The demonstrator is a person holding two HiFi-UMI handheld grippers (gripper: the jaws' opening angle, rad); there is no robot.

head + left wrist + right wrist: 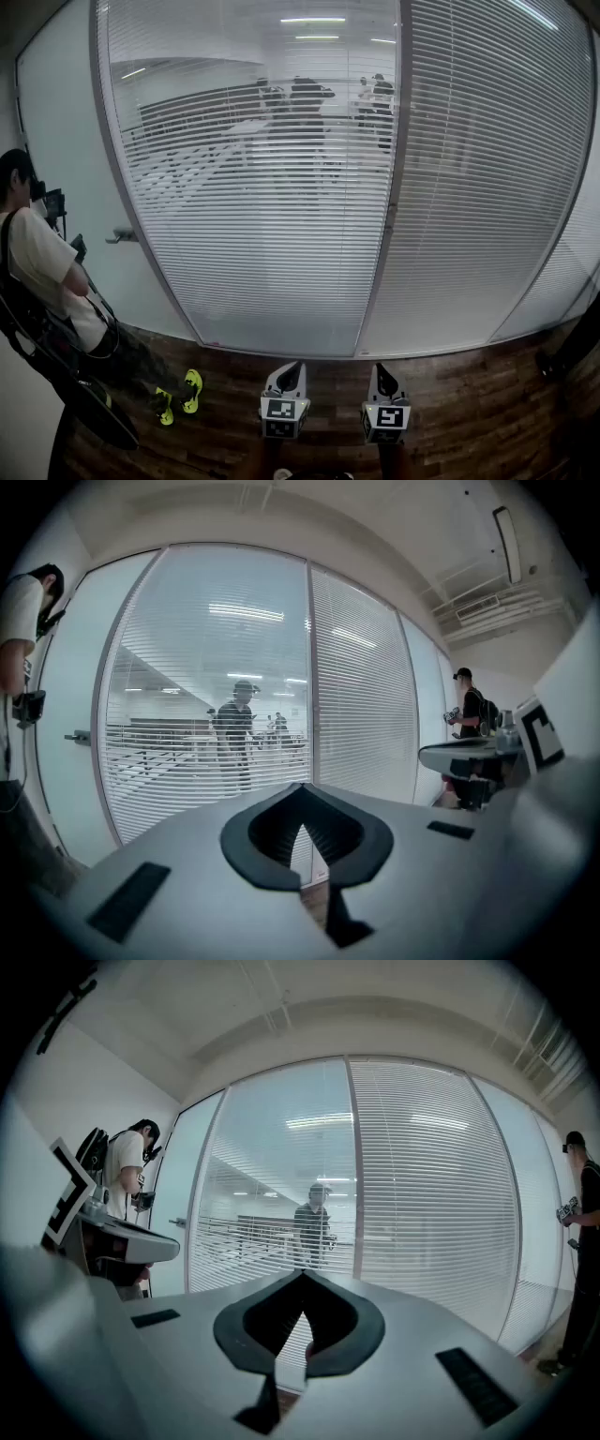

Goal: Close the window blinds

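Left tongs [287, 375] pinched together, empty. Right tongs [382, 373] likewise. Both low over wooden floor [478, 403], well apart from blinds [272, 216] ahead. Left panel slats see-through, right panel opaque. Person [37, 272] at left.

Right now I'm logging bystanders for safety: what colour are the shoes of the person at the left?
Neon yellow-green shoes, seen best in the head view.

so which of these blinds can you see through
The left blind, nearest the door handle: its slats are tilted open, showing people behind it. The blind right of it looks solid white.
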